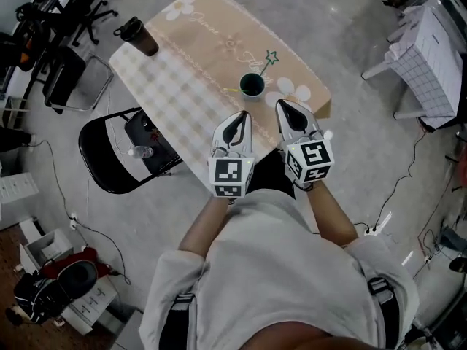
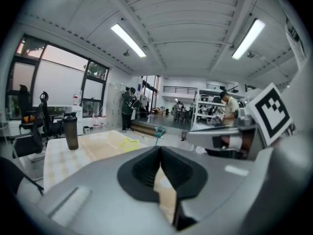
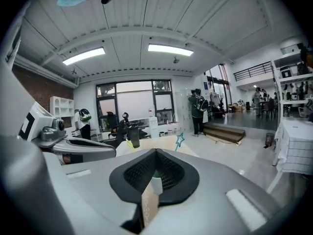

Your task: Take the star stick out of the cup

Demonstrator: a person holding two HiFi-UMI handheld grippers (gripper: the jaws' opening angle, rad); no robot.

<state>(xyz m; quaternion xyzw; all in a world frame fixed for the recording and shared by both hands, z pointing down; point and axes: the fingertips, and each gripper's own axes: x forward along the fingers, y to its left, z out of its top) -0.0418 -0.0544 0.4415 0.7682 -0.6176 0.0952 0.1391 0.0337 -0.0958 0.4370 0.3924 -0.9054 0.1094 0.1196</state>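
Note:
A dark green cup [image 1: 252,85] stands on the near part of the table [image 1: 190,86]. The star stick [image 1: 271,57] leans out of the cup toward the far right, its green star on top. A yellow stick [image 1: 230,90] pokes out on the cup's left. My left gripper [image 1: 243,115] and right gripper [image 1: 283,106] hover side by side just short of the cup, both shut and empty. The star stick [image 2: 158,130] shows beyond the shut left gripper [image 2: 160,151] in the left gripper view. In the right gripper view the star [image 3: 180,140] rises past the shut right gripper [image 3: 155,153].
A dark shaker bottle [image 1: 137,36] stands at the table's far left corner. A black folding chair [image 1: 109,155] carrying a water bottle [image 1: 141,152] sits left of the table. White shelving [image 1: 430,57] is off to the right. Cables lie on the floor.

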